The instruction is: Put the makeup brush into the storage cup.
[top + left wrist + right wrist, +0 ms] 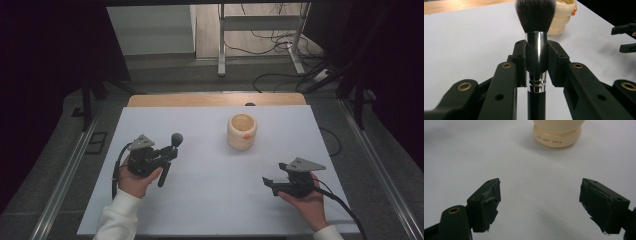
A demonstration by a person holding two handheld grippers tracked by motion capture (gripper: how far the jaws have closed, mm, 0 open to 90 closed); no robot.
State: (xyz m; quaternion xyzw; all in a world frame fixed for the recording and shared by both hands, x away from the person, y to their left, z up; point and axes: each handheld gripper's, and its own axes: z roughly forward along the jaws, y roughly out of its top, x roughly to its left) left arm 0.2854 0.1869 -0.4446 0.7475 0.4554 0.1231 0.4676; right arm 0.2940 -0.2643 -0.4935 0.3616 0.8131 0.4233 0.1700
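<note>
My left gripper (167, 153) (536, 58) is shut on a makeup brush (170, 157) (536, 50). The brush has a black handle, a chrome ferrule and a dark bristle head that points away toward the cup. A cream-coloured ribbed cup (242, 131) (562, 17) (557, 132) with a small orange tab stands on the white table (210, 185), beyond the middle. My right gripper (269, 184) (539, 205) hovers near the table's front right, open, with nothing between its jaws, pointing toward the cup.
A wooden strip (215, 99) runs along the table's far edge. Beyond it are the floor, a metal frame's legs (221, 50) and loose cables (280, 45). Dark curtains close in both sides.
</note>
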